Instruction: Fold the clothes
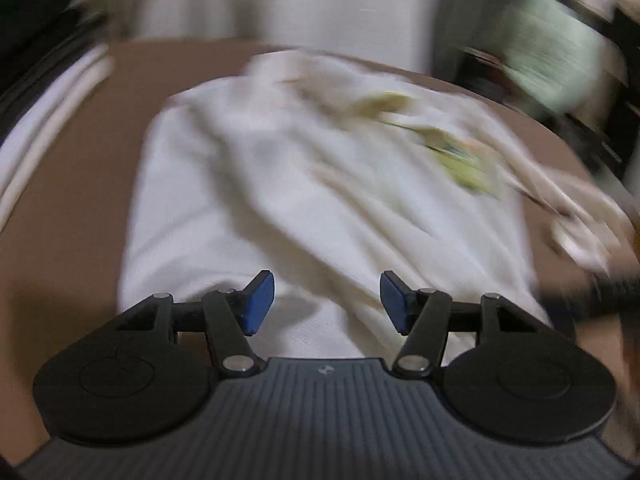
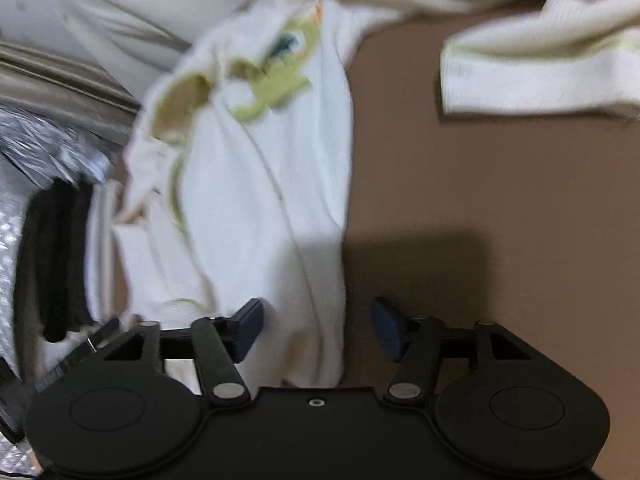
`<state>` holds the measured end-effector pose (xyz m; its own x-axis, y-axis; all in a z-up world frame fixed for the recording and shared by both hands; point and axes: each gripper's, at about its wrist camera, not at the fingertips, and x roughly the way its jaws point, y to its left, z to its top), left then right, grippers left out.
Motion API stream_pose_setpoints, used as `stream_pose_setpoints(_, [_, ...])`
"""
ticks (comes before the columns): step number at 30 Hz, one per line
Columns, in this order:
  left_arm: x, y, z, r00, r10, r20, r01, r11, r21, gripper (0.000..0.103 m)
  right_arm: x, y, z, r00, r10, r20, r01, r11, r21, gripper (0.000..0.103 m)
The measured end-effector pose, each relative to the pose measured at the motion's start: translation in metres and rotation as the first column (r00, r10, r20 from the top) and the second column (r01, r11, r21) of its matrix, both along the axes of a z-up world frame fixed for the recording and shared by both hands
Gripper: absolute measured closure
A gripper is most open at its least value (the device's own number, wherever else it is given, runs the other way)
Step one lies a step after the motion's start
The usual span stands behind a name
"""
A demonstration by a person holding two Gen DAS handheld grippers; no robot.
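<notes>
Cream shirt (image 1: 304,184) with a green print (image 2: 276,80) lies crumpled on the brown table (image 1: 80,184), one sleeve (image 2: 532,76) flung out apart. Left gripper (image 1: 327,300) hangs over its near hem, jaws spread, empty. Right gripper (image 2: 316,330) likewise spread, holding nothing, above the shirt's edge.

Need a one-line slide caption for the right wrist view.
Open right gripper above the edge of a cream shirt with a green print, spread on a brown table.
</notes>
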<state>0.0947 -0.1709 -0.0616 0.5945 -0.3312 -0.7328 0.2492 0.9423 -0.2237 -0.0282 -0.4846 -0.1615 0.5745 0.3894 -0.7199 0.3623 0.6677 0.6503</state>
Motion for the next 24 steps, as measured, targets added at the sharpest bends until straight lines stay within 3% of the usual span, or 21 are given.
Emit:
stream_pose_setpoints(2, [0.018,-0.010,-0.014,0.999,0.033,-0.024,-0.034,0.999,-0.042,0.044,0.009,0.006,-0.006,1.000,0.026,-0.011,-0.026,1.000,-0.013,0.021])
stream_pose_setpoints(4, [0.035,-0.024,-0.038,0.995,0.004,-0.102,-0.007,1.000,-0.030,0.041,0.017,0.019,0.003,0.996,0.083,0.038,-0.079,0.991,-0.108,0.032])
stream_pose_setpoints(5, [0.034,-0.027,-0.046,0.995,0.004,-0.096,-0.003,1.000,0.005,0.045,0.021,0.027,0.006,0.991,0.123,0.055,-0.112,0.977,-0.180,0.062])
stream_pose_setpoints(6, [0.031,-0.029,-0.052,0.997,0.010,-0.074,-0.007,0.999,0.046,0.074,0.023,0.037,0.009,0.984,0.171,0.059,-0.149,0.952,-0.267,0.092])
stream_pose_setpoints(7, [0.025,-0.033,-0.048,1.000,0.003,-0.024,0.000,0.994,0.110,0.100,0.025,0.046,0.011,0.976,0.209,0.059,-0.177,0.924,-0.340,0.092])
stream_pose_setpoints(10, [0.008,-0.039,-0.011,0.981,-0.037,0.189,-0.022,0.954,0.298,0.101,0.017,0.047,0.036,0.978,0.178,0.109,-0.094,0.842,-0.531,0.095])
stream_pose_setpoints(12, [0.004,-0.028,0.026,0.942,-0.038,0.334,-0.096,0.922,0.376,0.101,0.004,0.038,0.063,0.973,0.113,0.203,0.042,0.773,-0.633,0.095])
stream_pose_setpoints(13, [0.005,-0.018,0.043,0.921,-0.022,0.389,-0.143,0.910,0.390,0.101,-0.001,0.031,0.069,0.969,0.082,0.233,0.083,0.781,-0.619,0.095])
stream_pose_setpoints(15, [0.015,0.006,0.069,0.866,0.039,0.499,-0.286,0.857,0.428,0.101,-0.006,0.017,0.069,0.968,0.036,0.250,0.115,0.817,-0.564,0.095])
stream_pose_setpoints(17, [0.028,0.028,0.081,0.783,0.088,0.616,-0.445,0.771,0.455,0.100,-0.010,0.007,0.067,0.969,0.000,0.247,0.134,0.840,-0.526,0.095])
stream_pose_setpoints(18, [0.037,0.037,0.078,0.762,0.101,0.640,-0.492,0.733,0.470,0.099,-0.007,0.008,0.062,0.976,-0.001,0.217,0.120,0.834,-0.538,0.095])
stream_pose_setpoints(20, [0.059,0.055,0.067,0.743,0.125,0.657,-0.555,0.663,0.502,0.092,-0.001,0.012,0.056,0.984,0.002,0.177,0.097,0.832,-0.546,0.095])
stream_pose_setpoints(22, [0.078,0.067,0.044,0.783,0.156,0.602,-0.557,0.605,0.569,0.060,0.002,0.015,0.053,0.988,0.005,0.157,0.085,0.824,-0.560,0.095])
stream_pose_setpoints(23, [0.081,0.072,0.030,0.809,0.169,0.563,-0.537,0.600,0.592,0.060,0.003,0.017,0.052,0.989,0.002,0.151,0.084,0.822,-0.563,0.094])
stream_pose_setpoints(24, [0.077,0.076,0.017,0.839,0.175,0.516,-0.498,0.630,0.596,0.060,0.005,0.018,0.050,0.989,-0.007,0.148,0.089,0.825,-0.558,0.093])
